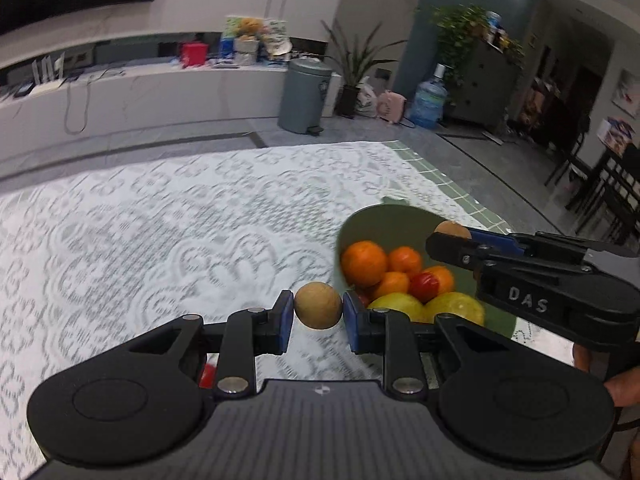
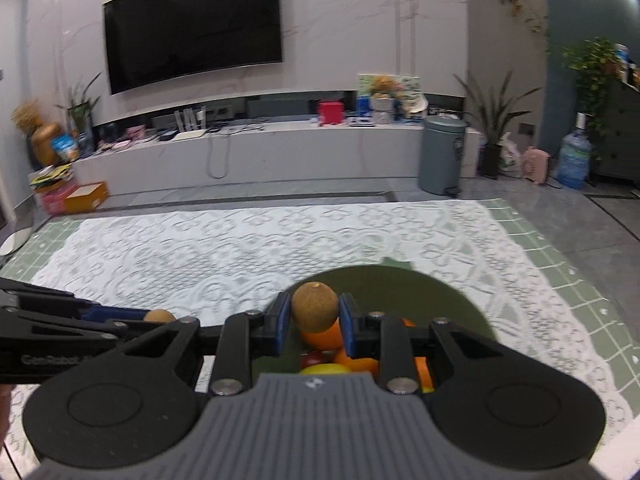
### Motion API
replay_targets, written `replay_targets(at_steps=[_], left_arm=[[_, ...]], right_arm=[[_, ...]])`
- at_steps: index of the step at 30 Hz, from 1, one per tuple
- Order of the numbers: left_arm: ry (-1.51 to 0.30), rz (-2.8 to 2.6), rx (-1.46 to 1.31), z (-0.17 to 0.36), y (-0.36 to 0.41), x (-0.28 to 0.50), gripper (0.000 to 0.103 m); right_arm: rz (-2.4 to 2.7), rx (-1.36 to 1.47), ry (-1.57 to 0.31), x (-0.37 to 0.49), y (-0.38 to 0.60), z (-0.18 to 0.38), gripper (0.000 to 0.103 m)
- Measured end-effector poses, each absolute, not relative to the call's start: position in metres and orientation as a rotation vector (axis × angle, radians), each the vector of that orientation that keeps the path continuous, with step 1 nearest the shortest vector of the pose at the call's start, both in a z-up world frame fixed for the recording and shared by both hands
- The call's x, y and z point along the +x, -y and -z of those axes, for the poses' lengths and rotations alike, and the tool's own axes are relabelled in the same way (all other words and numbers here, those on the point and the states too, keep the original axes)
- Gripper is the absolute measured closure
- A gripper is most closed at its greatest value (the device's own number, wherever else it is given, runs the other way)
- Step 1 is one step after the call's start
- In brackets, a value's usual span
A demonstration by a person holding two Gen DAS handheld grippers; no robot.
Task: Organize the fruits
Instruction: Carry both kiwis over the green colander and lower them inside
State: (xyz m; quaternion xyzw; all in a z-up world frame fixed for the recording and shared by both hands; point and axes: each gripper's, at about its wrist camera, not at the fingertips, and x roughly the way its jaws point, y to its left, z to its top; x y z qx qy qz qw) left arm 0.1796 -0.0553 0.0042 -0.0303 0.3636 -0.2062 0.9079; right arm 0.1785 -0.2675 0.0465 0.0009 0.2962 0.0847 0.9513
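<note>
We see a surface [image 2: 240, 256] covered with a white lace cloth over a green checked mat. A matte green round bowl [image 1: 400, 220] stands near the surface's right edge; it holds smooth glossy fruit: oranges [image 1: 364, 262], a red fruit [image 1: 424, 285] and yellow-green fruit [image 1: 456, 306].

The left gripper [image 1: 319, 312] has its blue-padded jaws clenched on a tan round fruit [image 1: 319, 305] with a dull, rough skin. It is close to a sphere, so we cannot tell a long axis. It hangs above the cloth, just beside the bowl's left rim.

The right gripper [image 2: 314, 314] has its jaws clenched on a second brown fruit [image 2: 314, 307], slightly egg-shaped, its long axis about upright, a small stem mark at the top. It hangs over the bowl, above the oranges.
</note>
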Motion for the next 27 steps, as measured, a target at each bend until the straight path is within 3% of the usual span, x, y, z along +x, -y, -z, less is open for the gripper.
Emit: replay_targets(at_steps=[27], left_arm=[[-0.823,0.507,0.226,0.015,0.141,0.234,0.074]], right_arm=[[-0.032,-0.057,-0.697,0.212,0.298,-0.019,0.081]])
